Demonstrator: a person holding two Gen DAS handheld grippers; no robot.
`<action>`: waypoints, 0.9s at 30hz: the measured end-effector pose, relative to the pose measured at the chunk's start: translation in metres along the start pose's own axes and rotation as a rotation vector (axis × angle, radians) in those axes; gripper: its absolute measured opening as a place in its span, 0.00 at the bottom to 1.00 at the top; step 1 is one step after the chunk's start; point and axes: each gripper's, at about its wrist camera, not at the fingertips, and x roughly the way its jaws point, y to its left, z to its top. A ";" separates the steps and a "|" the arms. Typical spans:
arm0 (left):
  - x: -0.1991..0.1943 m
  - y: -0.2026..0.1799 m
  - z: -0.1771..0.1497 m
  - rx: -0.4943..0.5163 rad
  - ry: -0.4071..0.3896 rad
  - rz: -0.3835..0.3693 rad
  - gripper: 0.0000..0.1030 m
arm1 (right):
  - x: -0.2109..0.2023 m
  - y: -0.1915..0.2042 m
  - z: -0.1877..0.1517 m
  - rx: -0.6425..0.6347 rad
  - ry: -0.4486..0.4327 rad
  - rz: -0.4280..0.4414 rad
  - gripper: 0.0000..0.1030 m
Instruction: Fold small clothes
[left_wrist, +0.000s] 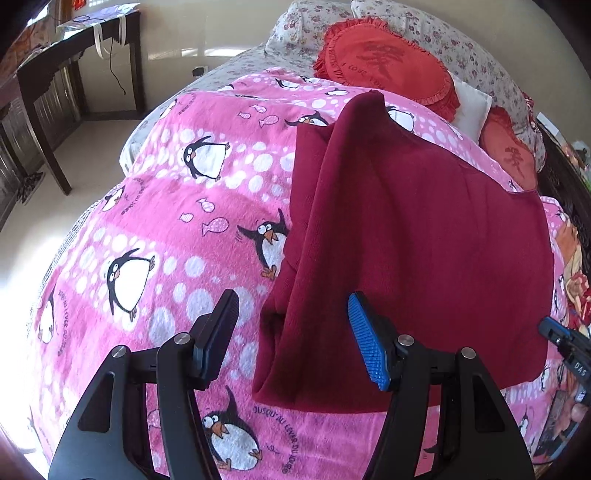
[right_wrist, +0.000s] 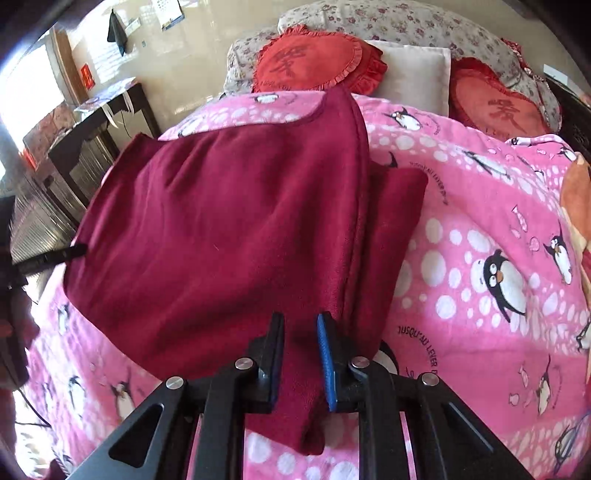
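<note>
Maroon fleece garment (left_wrist: 424, 236) lies partly folded on a pink penguin blanket (left_wrist: 155, 206) covering a bed, its long axis running from the near edge of the bed up toward the red heart cushions (right_wrist: 310, 59) and floral pillows (right_wrist: 406, 22) at the head. One side panel is already turned over onto the body, leaving a long lengthwise crease.

Right gripper (right_wrist: 300, 354) sits on the garment's near hem, jaws drawn close with a ridge of maroon fabric caught between the black and blue pads, so it appears to be pinching the cloth at that corner. In its own view the bulk of the garment spreads ahead and to the left of the jaws, while a narrower flap pokes out to the right of the crease.

Left gripper (left_wrist: 295, 339) hovers over the blanket with jaws spread wide and holding nothing. The garment's folded left edge lies just ahead, between and to the right of its pads, near but not gripped.

Judging from this, the right gripper has hold of the near hem and the left is nearest the free edge, so the next fold likely depends on the left closing on that near-left corner before both carry the hem up along the long axis.
</note>
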 end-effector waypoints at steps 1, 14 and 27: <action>-0.001 0.000 -0.002 0.003 -0.003 0.005 0.60 | -0.006 0.003 0.001 -0.007 -0.006 -0.002 0.17; -0.003 0.001 -0.013 0.021 0.003 0.007 0.60 | 0.012 0.004 -0.013 0.052 0.082 -0.008 0.23; -0.010 0.018 -0.026 -0.041 0.010 -0.071 0.60 | 0.005 0.072 0.025 -0.026 0.060 0.097 0.35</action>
